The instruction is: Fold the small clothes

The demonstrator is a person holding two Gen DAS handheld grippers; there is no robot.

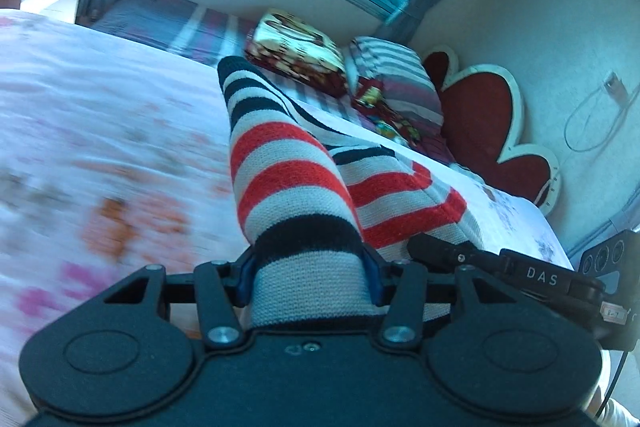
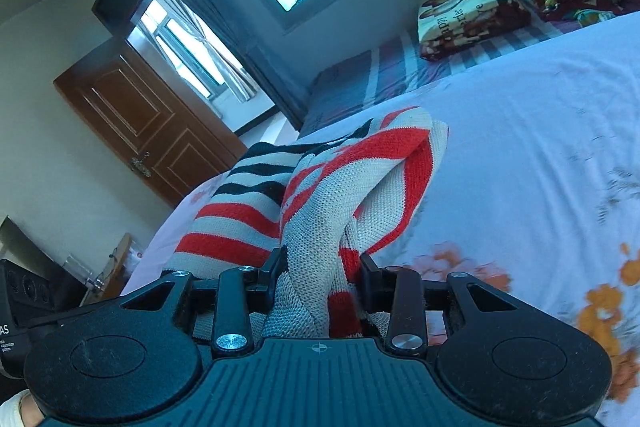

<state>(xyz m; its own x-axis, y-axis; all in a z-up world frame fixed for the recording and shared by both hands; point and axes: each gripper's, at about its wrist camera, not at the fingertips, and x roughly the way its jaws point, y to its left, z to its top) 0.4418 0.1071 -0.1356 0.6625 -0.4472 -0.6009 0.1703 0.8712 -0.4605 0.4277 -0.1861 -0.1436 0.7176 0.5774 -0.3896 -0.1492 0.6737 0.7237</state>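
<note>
Striped knit garment (image 1: 292,167), banded red, navy and cream, stretches between my two tools above the floral bedsheet (image 1: 100,131). My left hand-held gripper (image 1: 310,275) clamps a bunched cream-and-navy part of it between the blue pads. My right hand-held gripper (image 2: 320,283) pinches a twisted fold of the same knit. Beyond, a folded printed blanket (image 2: 468,19) lies on the bed near a striped pillow (image 1: 396,75).
</note>
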